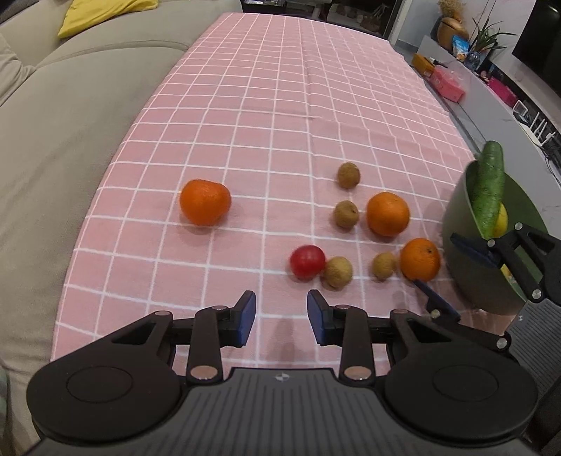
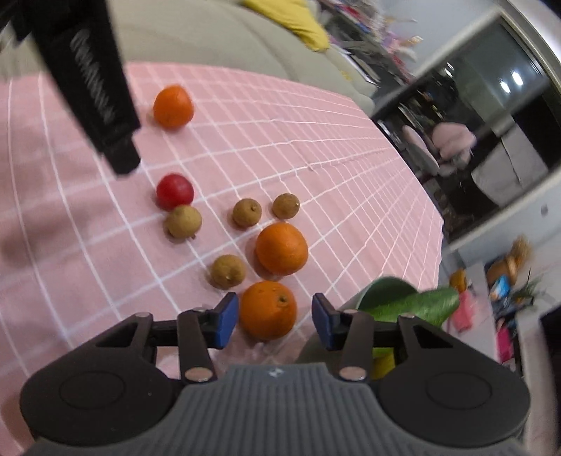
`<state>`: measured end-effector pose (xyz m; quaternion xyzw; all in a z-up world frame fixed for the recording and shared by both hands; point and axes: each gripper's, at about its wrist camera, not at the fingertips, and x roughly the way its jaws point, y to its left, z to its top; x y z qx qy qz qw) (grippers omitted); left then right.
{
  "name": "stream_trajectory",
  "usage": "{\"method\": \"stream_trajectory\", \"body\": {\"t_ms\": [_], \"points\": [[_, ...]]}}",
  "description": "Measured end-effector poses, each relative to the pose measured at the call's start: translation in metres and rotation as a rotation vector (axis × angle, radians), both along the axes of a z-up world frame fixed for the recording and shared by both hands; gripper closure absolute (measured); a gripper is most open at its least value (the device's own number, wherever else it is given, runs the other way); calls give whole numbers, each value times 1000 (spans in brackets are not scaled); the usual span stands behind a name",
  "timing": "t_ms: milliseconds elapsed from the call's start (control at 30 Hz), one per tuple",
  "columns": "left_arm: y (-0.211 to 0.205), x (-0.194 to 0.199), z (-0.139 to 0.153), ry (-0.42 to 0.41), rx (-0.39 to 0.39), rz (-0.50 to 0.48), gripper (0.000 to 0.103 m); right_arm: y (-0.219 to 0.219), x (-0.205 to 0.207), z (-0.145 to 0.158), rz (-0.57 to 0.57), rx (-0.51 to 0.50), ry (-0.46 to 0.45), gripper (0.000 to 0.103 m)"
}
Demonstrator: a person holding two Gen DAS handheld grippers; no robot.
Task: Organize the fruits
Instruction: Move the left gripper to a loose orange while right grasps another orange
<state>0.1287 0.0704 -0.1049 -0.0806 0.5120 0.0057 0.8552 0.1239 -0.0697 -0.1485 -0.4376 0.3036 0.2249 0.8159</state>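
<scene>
On the pink checked tablecloth (image 1: 245,122) lie three oranges, a red fruit (image 1: 307,261) and several small brown fruits such as one (image 1: 338,272) beside the red one. My left gripper (image 1: 281,321) is open and empty, just short of the red fruit. My right gripper (image 2: 275,322) is open, its pads on either side of the nearest orange (image 2: 268,310), not closed on it; that orange also shows in the left wrist view (image 1: 420,259). A green bowl (image 1: 470,277) at the right holds a cucumber (image 1: 488,189) and a yellow fruit (image 1: 502,219).
A lone orange (image 1: 205,201) lies to the left. A beige sofa (image 1: 52,140) with a yellow cushion (image 1: 101,15) runs along the table's left side. A grey shelf with boxes and plants (image 1: 455,80) stands past the right edge.
</scene>
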Motion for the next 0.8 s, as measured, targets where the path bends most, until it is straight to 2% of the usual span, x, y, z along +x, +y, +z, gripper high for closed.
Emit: {"method": "stream_trajectory", "body": {"t_ms": [200,333,433,533,567,633,700,800], "points": [[21,14,3,-46,18,11,62,7,9,-9,139,-164,58,60],[31,20,0,-57,33,42,61,7,14,-14,186,-241,92,60],[32,24,-2,-76,39,35,55,8,15,-19,221,-285,105,60],[35,27,-5,-102,43,30,48,8,18,-21,239,-305,105,61],[38,29,-6,-107,41,38,45,9,20,-20,241,-305,112,65],[45,32,-8,-110,31,75,42,9,22,-19,242,-300,126,65],[53,35,-10,-121,18,125,32,8,23,-18,247,-290,134,66],[59,41,-14,-130,8,159,29,7,24,-13,235,-259,132,66]]}}
